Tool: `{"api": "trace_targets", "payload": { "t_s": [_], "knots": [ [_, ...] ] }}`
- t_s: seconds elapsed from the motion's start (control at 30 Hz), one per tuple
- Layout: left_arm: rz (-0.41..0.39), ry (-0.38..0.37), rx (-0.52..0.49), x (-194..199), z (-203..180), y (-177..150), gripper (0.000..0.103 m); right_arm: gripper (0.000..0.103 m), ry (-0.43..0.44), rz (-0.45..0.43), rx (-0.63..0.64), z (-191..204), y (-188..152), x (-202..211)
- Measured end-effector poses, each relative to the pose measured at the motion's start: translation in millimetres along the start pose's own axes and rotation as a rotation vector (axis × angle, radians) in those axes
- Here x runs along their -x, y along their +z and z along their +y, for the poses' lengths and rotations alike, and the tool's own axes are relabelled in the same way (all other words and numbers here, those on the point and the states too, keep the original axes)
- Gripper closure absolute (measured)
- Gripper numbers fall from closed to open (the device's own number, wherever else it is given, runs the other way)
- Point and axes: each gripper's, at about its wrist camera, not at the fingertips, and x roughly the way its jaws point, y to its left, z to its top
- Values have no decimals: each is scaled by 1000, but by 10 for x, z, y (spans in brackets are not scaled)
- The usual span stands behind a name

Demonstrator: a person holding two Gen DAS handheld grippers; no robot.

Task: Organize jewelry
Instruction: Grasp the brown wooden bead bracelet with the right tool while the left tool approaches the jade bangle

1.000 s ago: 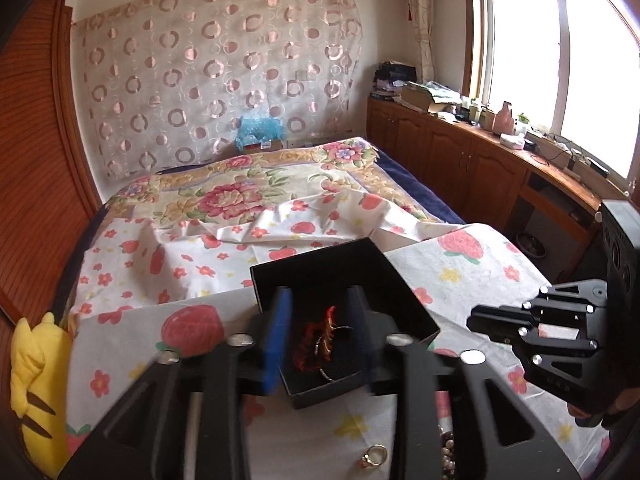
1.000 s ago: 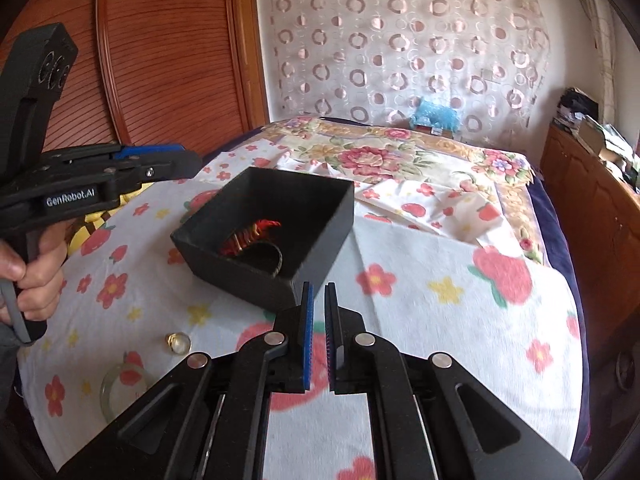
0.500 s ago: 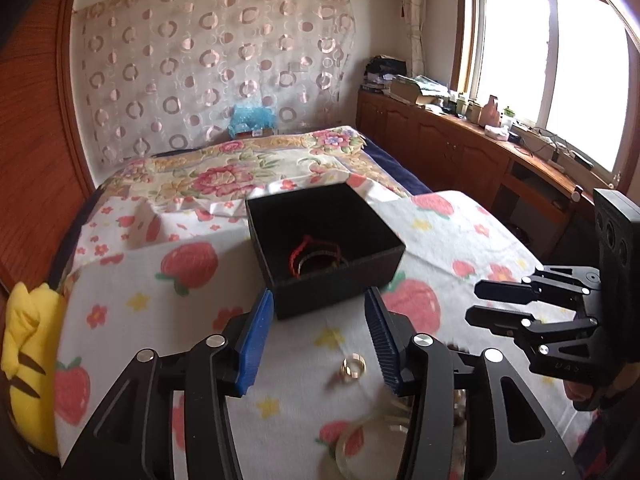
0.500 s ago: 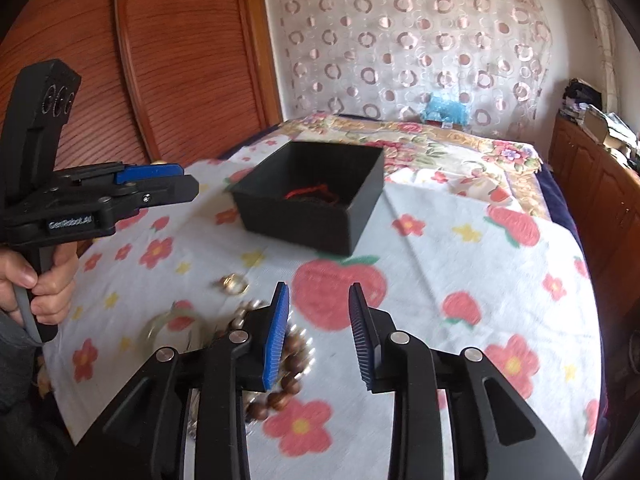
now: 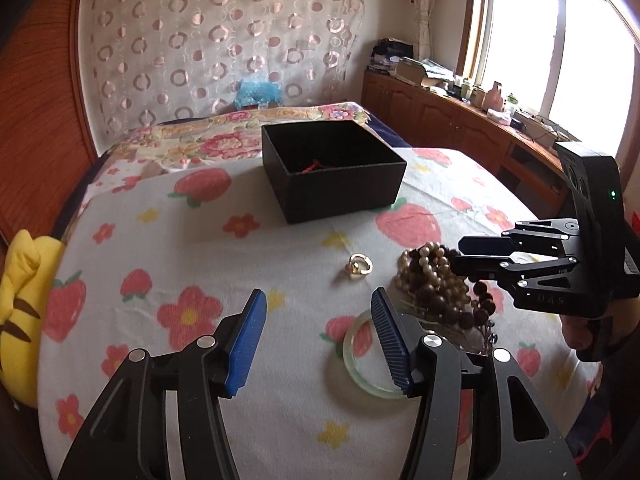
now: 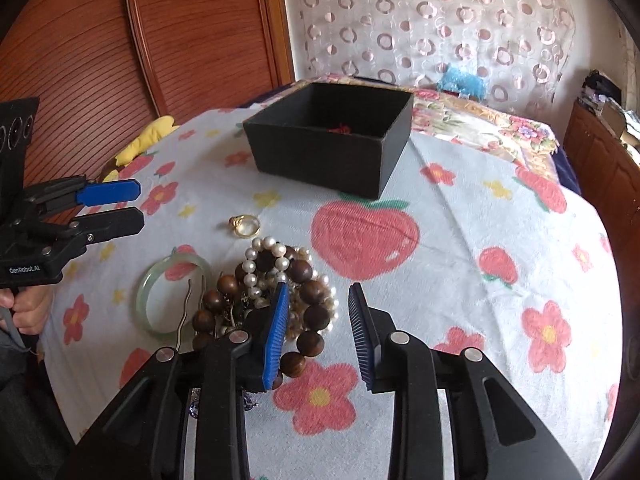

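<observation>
A black open box (image 5: 340, 188) (image 6: 320, 160) stands at the far middle of the flowered cloth, with a red cord (image 5: 312, 166) inside. Nearer lie a gold ring (image 5: 360, 266) (image 6: 245, 225), a pale green bangle (image 5: 347, 344) (image 6: 142, 296) and a heap of pearl and brown wooden bead strands (image 5: 432, 280) (image 6: 280, 268). My left gripper (image 5: 318, 294) (image 6: 140, 202) hangs over bare cloth left of the bangle; its jaws are opening with nothing between them. My right gripper (image 6: 319, 286) (image 5: 456, 255) is open over the heap's right edge, a few wooden beads below the gap, pads not pressing.
A thin wavy hairpin (image 6: 186, 304) lies between bangle and beads. A yellow plush toy (image 5: 20, 300) sits at the cloth's left edge. Beyond the box is a bed with a floral cover (image 5: 224, 140). Wooden cabinets (image 5: 460, 128) run under the window at right.
Both grippers drew back from the box and sank toward the loose jewelry. The right gripper went from shut to open, and the left jaws spread wider.
</observation>
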Motion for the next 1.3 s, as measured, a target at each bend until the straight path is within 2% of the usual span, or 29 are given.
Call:
{"api": "trace_targets", "payload": {
  "t_s": [0.1,0.23,0.33,0.63,0.9,1.2,1.27,1.3],
  "knots": [
    [8,-2,18,-8,33,-66,51,70,12,10,8,33,17,-37],
    [17,-1,23,-18,52,-114,50,88,32,10,21,62,10,-6],
    [22,-8,18,-23,54,-132,50,88,27,-13,28,92,23,61],
    [43,-28,5,-79,4,-173,50,88,17,-187,31,186,230,535],
    [66,-50,-4,-150,-66,-222,52,88,9,-292,25,174,374,935],
    [100,-67,-24,-259,-129,-227,75,88,-26,-282,11,69,359,931],
    [109,-66,-34,-290,-153,-236,88,88,-39,-268,14,62,340,874],
    [115,-55,-36,-310,-158,-240,90,88,-46,-259,11,63,323,842]
  ]
}}
